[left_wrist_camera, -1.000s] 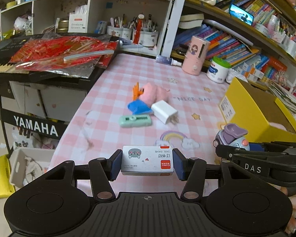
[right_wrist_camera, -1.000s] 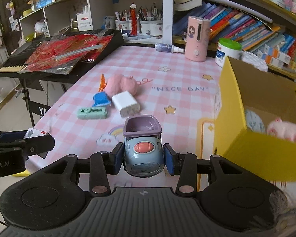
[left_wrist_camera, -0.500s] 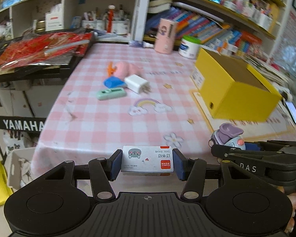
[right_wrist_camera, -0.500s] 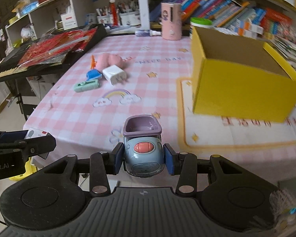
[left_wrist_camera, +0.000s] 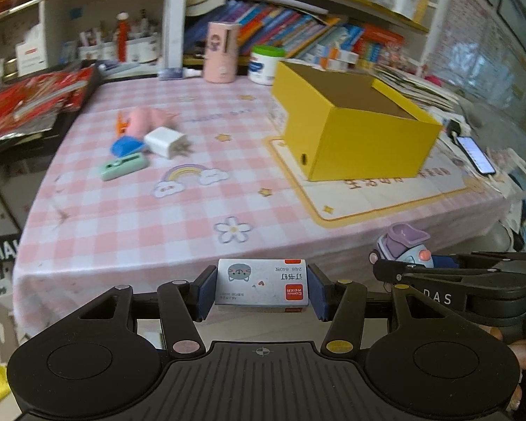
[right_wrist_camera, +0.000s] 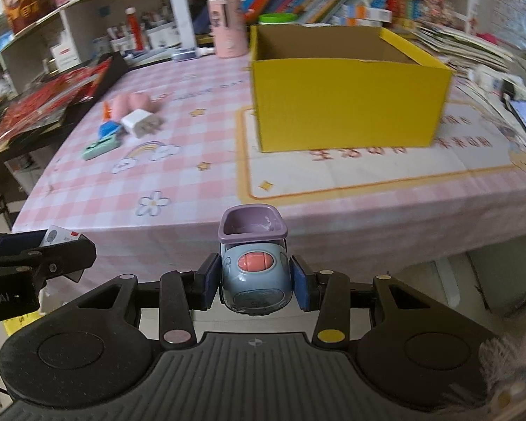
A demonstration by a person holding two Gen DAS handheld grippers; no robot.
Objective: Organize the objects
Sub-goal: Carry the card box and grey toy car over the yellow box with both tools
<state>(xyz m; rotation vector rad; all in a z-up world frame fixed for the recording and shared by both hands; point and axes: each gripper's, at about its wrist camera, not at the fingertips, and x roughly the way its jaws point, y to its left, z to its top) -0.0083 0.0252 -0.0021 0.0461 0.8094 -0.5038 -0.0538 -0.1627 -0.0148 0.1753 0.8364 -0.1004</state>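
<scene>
My left gripper (left_wrist_camera: 262, 289) is shut on a small white staple box (left_wrist_camera: 261, 287) with a cat face, held off the table's front edge. My right gripper (right_wrist_camera: 252, 280) is shut on a blue toy car (right_wrist_camera: 253, 277) with a purple top, also off the front edge; the car also shows in the left wrist view (left_wrist_camera: 403, 245). An open yellow cardboard box (right_wrist_camera: 347, 105) stands on a mat at the table's right. A pink plush (left_wrist_camera: 143, 119), a white charger (left_wrist_camera: 164, 140), a blue piece (left_wrist_camera: 124, 147) and a green stapler (left_wrist_camera: 122, 168) lie at the left.
The table has a pink checked cloth (left_wrist_camera: 179, 217). A pink cup (left_wrist_camera: 221, 52) and a white jar (left_wrist_camera: 263, 65) stand at the back. A keyboard with red wrapping (left_wrist_camera: 28, 105) is at the left. A phone (left_wrist_camera: 475, 154) lies right of the box. Shelves of books are behind.
Both grippers have pulled back from over the table to beyond its front edge and swung right, still holding the staple box and the toy car.
</scene>
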